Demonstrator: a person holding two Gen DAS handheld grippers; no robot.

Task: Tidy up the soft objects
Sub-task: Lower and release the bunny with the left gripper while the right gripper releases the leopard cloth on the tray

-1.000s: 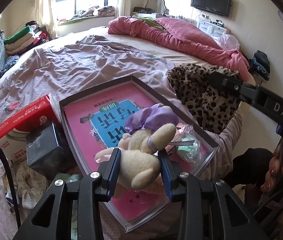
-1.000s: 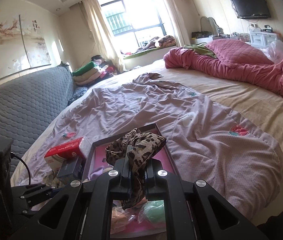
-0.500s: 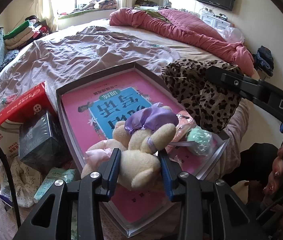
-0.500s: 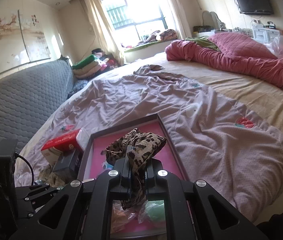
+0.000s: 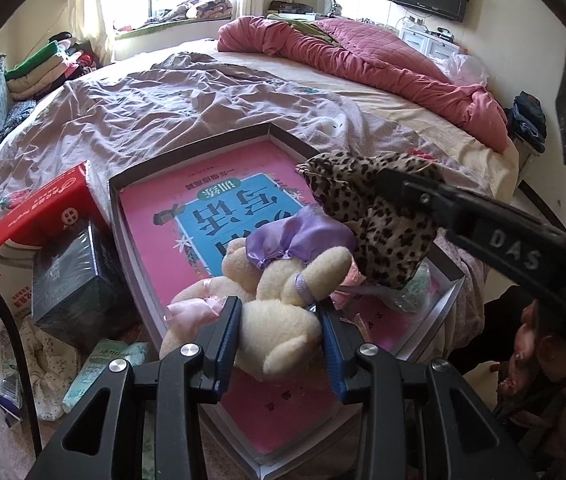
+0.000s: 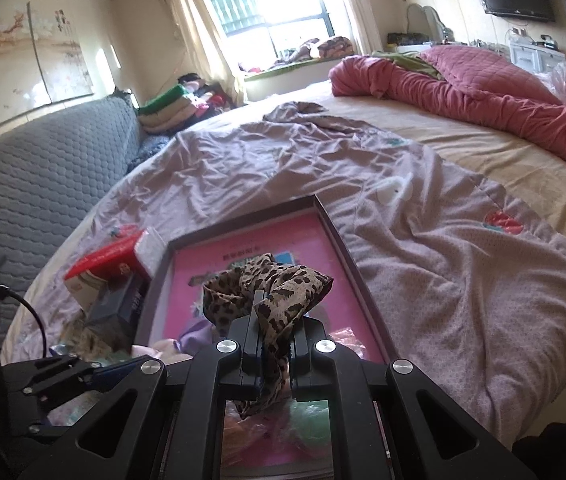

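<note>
Lowered leopard cloth (image 6: 271,292) pinched in right claw (image 6: 273,354).

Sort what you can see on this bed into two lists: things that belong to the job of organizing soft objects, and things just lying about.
Belonging to the job:
plush bear, in the left gripper
leopard-print cloth, in the right gripper
shallow box

Lying about:
red tissue box
dark box
pink quilt
</note>
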